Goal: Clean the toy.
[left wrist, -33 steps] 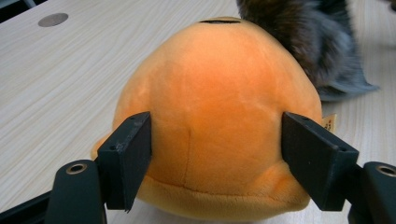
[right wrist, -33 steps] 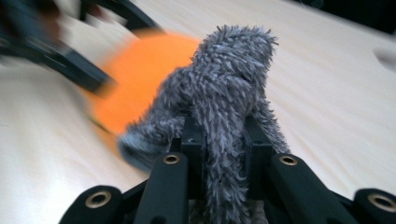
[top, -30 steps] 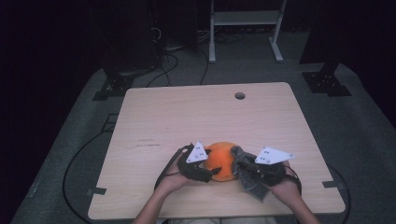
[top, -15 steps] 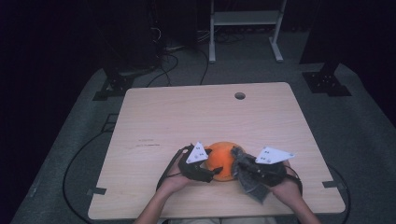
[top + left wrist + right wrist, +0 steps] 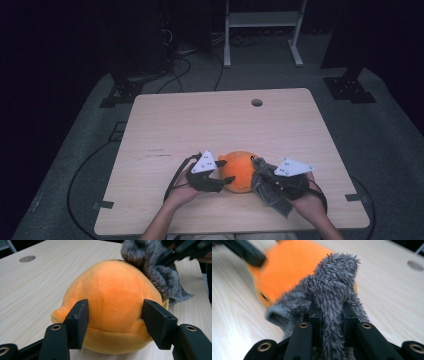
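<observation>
A round orange plush toy (image 5: pixel 240 171) (image 5: pixel 112 290) lies near the table's front edge. My left gripper (image 5: pixel 227 171) (image 5: pixel 116 320) reaches it from the left. Its jaws have just been closing, and the pads now press into the toy's two sides. A grey furry cloth (image 5: pixel 270 195) (image 5: pixel 332 287) (image 5: pixel 155 272) drapes against the toy's right side. My right gripper (image 5: pixel 262 172) (image 5: pixel 331 315) is shut on it, and fur bulges up between the jaws. In the right gripper view the toy (image 5: pixel 284 270) sits blurred behind the cloth.
The light wooden table (image 5: pixel 200 125) has a round cable hole (image 5: pixel 257 102) near its far edge. Cables trail from both grippers over the front edge. Beyond the table stand a white frame (image 5: pixel 262 30) and dark stands on grey carpet.
</observation>
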The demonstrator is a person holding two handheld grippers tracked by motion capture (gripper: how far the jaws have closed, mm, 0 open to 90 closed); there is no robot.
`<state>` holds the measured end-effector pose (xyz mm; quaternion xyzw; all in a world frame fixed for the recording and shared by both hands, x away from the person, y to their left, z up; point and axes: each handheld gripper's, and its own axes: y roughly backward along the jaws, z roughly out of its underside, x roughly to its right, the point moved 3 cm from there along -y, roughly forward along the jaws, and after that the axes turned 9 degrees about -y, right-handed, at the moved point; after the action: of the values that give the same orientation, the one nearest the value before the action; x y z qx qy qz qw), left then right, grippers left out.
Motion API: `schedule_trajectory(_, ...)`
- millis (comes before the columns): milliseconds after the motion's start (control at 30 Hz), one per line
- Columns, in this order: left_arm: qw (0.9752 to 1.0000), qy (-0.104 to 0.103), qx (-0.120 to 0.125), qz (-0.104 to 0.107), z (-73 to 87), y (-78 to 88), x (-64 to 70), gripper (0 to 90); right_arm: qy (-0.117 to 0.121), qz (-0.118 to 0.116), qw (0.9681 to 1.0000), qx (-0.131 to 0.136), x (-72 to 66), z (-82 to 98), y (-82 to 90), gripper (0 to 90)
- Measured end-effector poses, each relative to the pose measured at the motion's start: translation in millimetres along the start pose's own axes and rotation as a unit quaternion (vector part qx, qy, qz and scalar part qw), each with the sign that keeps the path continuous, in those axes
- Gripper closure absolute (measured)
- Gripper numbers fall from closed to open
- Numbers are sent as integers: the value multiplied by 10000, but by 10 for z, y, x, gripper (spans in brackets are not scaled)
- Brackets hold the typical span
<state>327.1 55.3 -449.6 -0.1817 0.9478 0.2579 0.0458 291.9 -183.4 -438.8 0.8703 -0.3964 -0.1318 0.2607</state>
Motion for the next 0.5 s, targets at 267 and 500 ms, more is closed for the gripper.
schedule_trajectory(267,9996,153,-218,-99,-14,-12,-17,103,189,-305,9994,33,-166,-56,-107,746)
schedule_trajectory(500,9999,101,-102,-47,-10,-23,16,314,11,-146,9999,-62,-10,-5,-84,747)
